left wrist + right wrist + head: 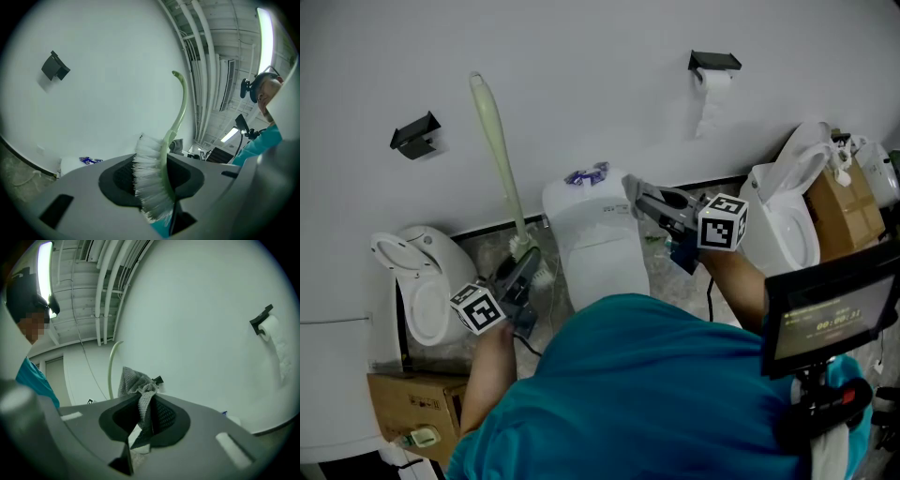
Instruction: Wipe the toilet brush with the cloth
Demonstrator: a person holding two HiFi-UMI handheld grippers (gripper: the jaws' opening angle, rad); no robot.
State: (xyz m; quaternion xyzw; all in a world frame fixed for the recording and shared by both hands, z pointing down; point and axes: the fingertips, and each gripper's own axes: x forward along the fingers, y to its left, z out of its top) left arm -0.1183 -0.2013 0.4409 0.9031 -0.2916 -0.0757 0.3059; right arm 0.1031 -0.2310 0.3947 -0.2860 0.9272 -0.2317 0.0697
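The toilet brush has a pale green curved handle (497, 141) that stands up against the white wall, with white bristles (525, 248) at its lower end. My left gripper (523, 267) is shut on the brush head. In the left gripper view the bristles (151, 180) sit clamped between the jaws and the handle (180, 108) rises beyond them. My right gripper (661, 206) is shut on a grey mesh cloth (633, 187), held over the middle toilet's tank, apart from the brush. In the right gripper view the cloth (136, 380) bunches above the jaws and the handle (111, 366) shows behind.
A white toilet tank (595, 234) stands in the middle, with another toilet at the left (417, 281) and one at the right (787, 206). Cardboard boxes (412, 403) (844, 211) flank them. On the wall hang a paper roll (714, 80) and a black bracket (414, 136). A screen (830, 314) stands at the right.
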